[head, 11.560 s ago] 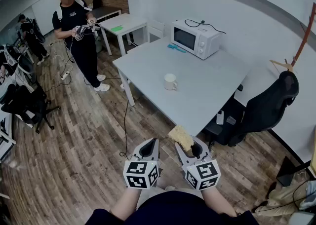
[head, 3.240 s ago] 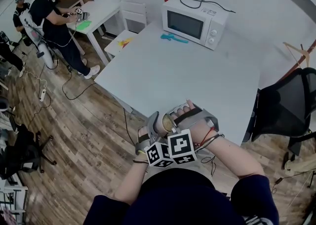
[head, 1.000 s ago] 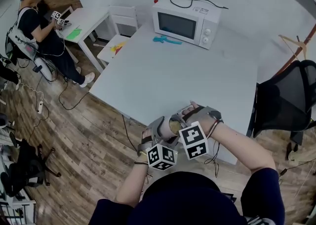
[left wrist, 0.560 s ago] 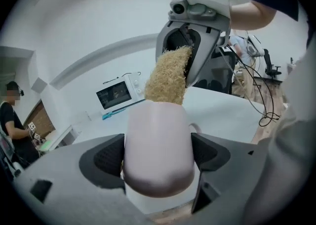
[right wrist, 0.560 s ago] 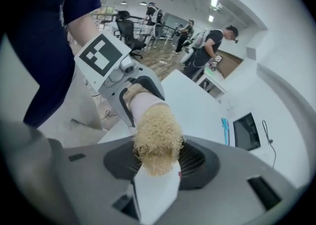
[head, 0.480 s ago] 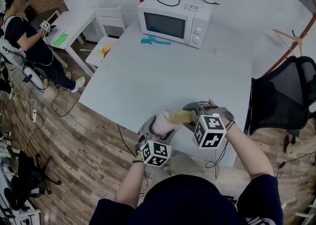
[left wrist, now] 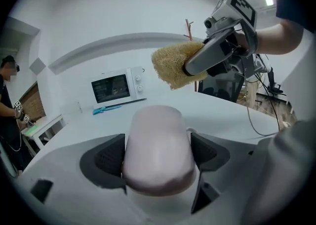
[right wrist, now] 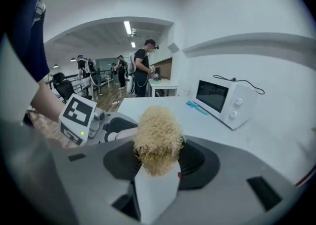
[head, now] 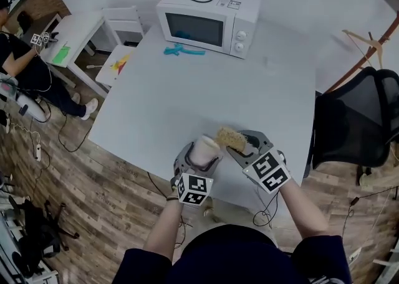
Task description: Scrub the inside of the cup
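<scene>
Left gripper [head: 198, 164]: clamped on the cup [head: 204, 149], which I hold above the near edge of the white table [head: 206, 89]. The head view does not show pad contact. The left gripper view does: both dark pads [left wrist: 109, 156] bear on the cup's sides, with its closed base towards the camera.

Right gripper [head: 247, 147]: pinching the straw-coloured sponge [head: 229, 137]. The right gripper view shows the jaws pressed on its lower end.

From the head view the sponge sits just beside the cup's upper end. Only the left gripper view shows a gap between them, with the sponge outside the cup. A microwave [head: 206, 21] stands at the far edge.
</scene>
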